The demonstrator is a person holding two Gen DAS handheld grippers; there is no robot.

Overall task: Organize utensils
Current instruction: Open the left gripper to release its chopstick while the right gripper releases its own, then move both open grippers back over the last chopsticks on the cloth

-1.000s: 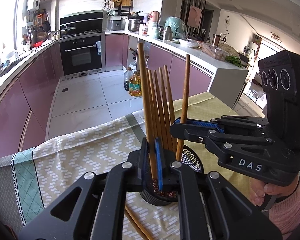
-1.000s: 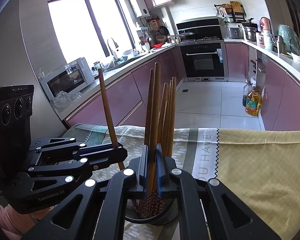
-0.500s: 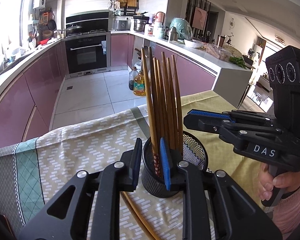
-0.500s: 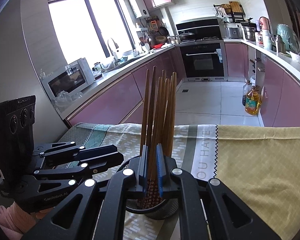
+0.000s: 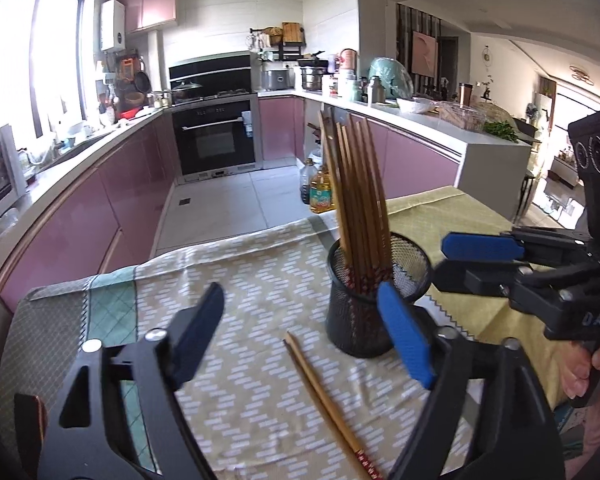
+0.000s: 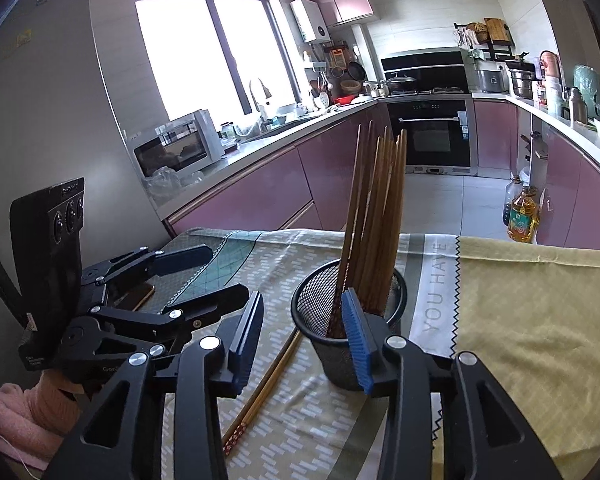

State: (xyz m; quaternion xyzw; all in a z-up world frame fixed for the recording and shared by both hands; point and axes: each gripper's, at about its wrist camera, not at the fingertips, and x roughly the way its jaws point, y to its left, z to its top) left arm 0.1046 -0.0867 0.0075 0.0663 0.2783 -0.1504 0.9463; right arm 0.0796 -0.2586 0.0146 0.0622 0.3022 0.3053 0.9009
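A black mesh holder [image 5: 374, 304] stands on the tablecloth with several wooden chopsticks [image 5: 356, 200] upright in it. It also shows in the right wrist view [image 6: 340, 340] with the chopsticks [image 6: 376, 216]. A pair of chopsticks [image 5: 328, 404] lies flat on the cloth in front of the holder, also seen in the right wrist view [image 6: 265, 384]. My left gripper [image 5: 300, 336] is open and empty, just in front of the holder. My right gripper [image 6: 304, 336] is open and empty, close to the holder's right side [image 5: 456, 260].
The table carries a patterned cloth [image 5: 259, 280] and a yellow cloth [image 6: 532, 320]. Its far edge drops to the kitchen floor. Oil bottles [image 5: 320, 192] stand on the floor by the pink cabinets. A dark flat object [image 6: 139, 296] lies under the left gripper.
Both grippers have opened, let go of the chopsticks they held, and drawn back from the holder. Those chopsticks now stand in the holder with the others.
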